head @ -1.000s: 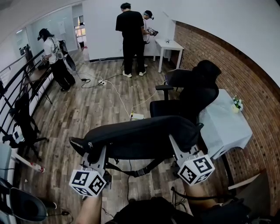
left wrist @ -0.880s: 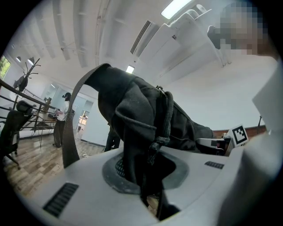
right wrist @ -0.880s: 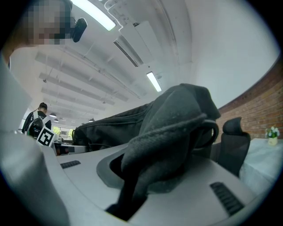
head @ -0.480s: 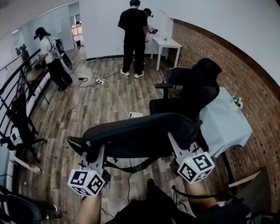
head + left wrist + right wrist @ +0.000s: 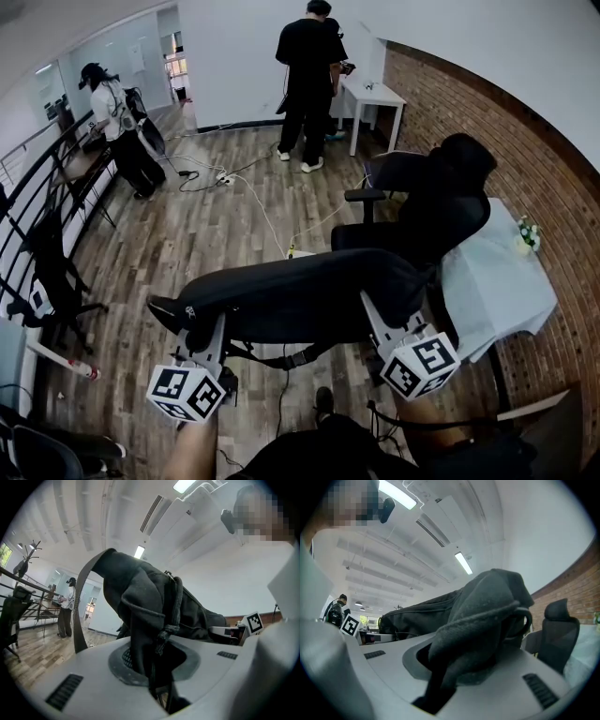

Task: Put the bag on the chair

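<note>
A long black bag (image 5: 300, 295) hangs level in the air between my two grippers, above the wooden floor. My left gripper (image 5: 208, 339) is shut on the bag's left end, where dark fabric (image 5: 145, 620) and a cord are pinched between its jaws. My right gripper (image 5: 377, 319) is shut on the right end, with a thick fold of bag fabric (image 5: 483, 620) clamped in it. A black office chair (image 5: 427, 211) with a high back and armrests stands just beyond the bag, to the right. A loose strap (image 5: 291, 360) dangles under the bag.
A table under a white cloth (image 5: 502, 281) stands right of the chair against the brick wall. White cables and a power strip (image 5: 298, 251) lie on the floor ahead. One person stands by a white table (image 5: 375, 94) at the back, another at the left by a railing (image 5: 56, 178).
The view has turned slightly left, so the chair and clothed table sit further right. The bag stays held in both grippers. The person at the back has stepped right.
</note>
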`<state>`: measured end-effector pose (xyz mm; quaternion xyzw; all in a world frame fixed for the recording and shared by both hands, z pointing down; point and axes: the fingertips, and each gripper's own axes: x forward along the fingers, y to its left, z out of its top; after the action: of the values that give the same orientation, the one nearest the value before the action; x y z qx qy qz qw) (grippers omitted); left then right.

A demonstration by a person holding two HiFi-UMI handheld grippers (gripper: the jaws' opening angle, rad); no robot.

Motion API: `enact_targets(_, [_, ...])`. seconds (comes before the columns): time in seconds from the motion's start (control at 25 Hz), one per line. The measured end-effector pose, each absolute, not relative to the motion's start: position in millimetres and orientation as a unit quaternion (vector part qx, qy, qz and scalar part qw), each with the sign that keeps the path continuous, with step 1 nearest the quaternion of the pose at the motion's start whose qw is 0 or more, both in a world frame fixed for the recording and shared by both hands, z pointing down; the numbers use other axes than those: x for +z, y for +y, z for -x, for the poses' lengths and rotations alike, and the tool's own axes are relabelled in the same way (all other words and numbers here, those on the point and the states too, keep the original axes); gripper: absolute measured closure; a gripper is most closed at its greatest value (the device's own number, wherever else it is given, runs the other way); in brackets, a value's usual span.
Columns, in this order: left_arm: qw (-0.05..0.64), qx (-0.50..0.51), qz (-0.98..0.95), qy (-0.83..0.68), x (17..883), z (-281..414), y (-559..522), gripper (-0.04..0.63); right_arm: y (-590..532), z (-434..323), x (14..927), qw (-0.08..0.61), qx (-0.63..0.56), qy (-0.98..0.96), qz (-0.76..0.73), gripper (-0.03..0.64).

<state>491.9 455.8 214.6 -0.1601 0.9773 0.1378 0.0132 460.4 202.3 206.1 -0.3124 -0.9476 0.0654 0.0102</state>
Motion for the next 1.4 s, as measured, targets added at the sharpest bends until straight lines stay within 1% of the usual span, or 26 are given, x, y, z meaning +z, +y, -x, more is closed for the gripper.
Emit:
enact_targets(0.24, [-0.006, 0.140, 0.165, 0.976, 220, -433, 429, 0.534, 176, -404, 211, 0.019, 0.067, -0.950, 0.305, 0.543])
enact_targets(0.72, [-0.015, 0.137, 0.156, 0.978, 219, -339, 387, 0.534, 134, -308, 211, 0.024, 0.075, -0.945, 0.318, 0.543])
enact_targets(1.0, [-0.014, 0.135, 0.148, 0.980, 218, -302, 372, 0.534, 120, -268, 210, 0.017, 0.077, -0.942, 0.325, 0.543])
enact_targets(1.4, [-0.021, 0.143, 0.150, 0.978, 226, -263, 367, 0.534, 115, -232, 217, 0.026, 0.071, -0.945, 0.319, 0.543])
